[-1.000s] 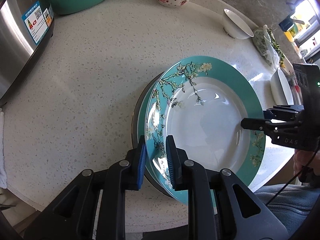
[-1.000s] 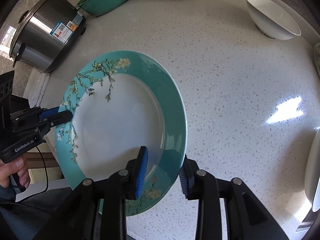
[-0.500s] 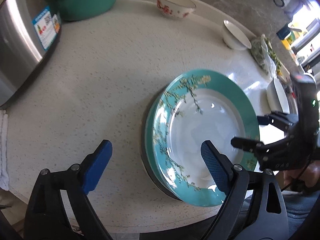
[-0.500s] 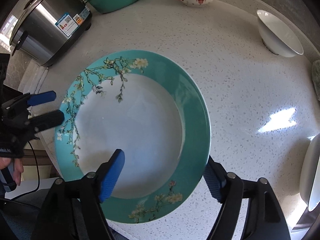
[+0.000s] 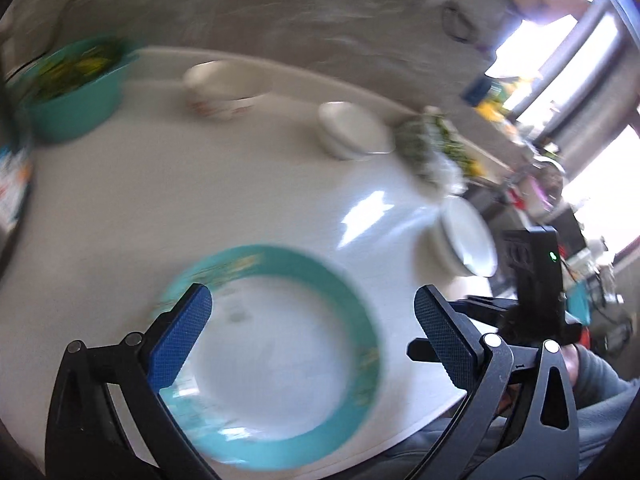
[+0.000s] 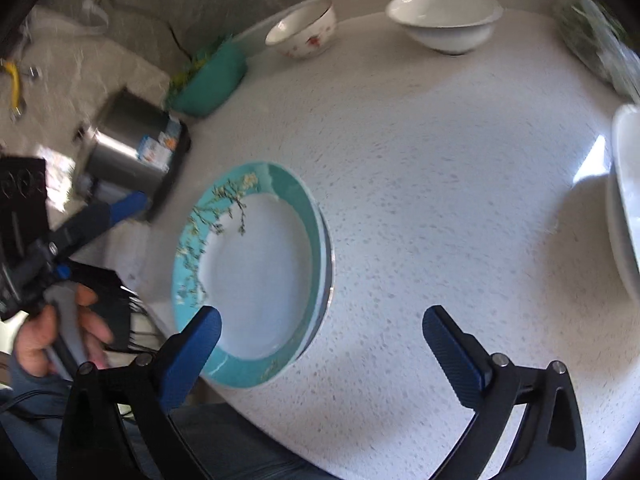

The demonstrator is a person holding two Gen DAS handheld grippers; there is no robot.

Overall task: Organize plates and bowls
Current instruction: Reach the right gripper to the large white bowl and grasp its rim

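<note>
A teal-rimmed plate (image 5: 280, 364) (image 6: 256, 272) with a blossom pattern lies flat on top of a stack of plates (image 6: 326, 264) near the table's front edge. My left gripper (image 5: 312, 296) hovers above it, jaws opening wide, and no pad touches the plate. My right gripper (image 6: 322, 316) is off the plate's right rim over bare tabletop; its jaws are opening too, with nothing between them. The left view is blurred by motion. The left gripper (image 6: 96, 236) also shows in the right wrist view, held in a hand (image 6: 52, 336).
At the back stand a white bowl with red flowers (image 5: 224, 88) (image 6: 304, 34) and a plain white bowl (image 5: 352, 130) (image 6: 444, 20). White dishes (image 5: 468, 244) (image 6: 628, 200) sit at the right edge. A teal basin of greens (image 5: 76, 84), a steel cooker (image 6: 132, 148) and bagged greens (image 5: 432, 148) line the table.
Both grippers let go of the teal plate's rim and opened wide. The plate now lies flat on the stack. The left gripper rose and both pulled away from the plate.
</note>
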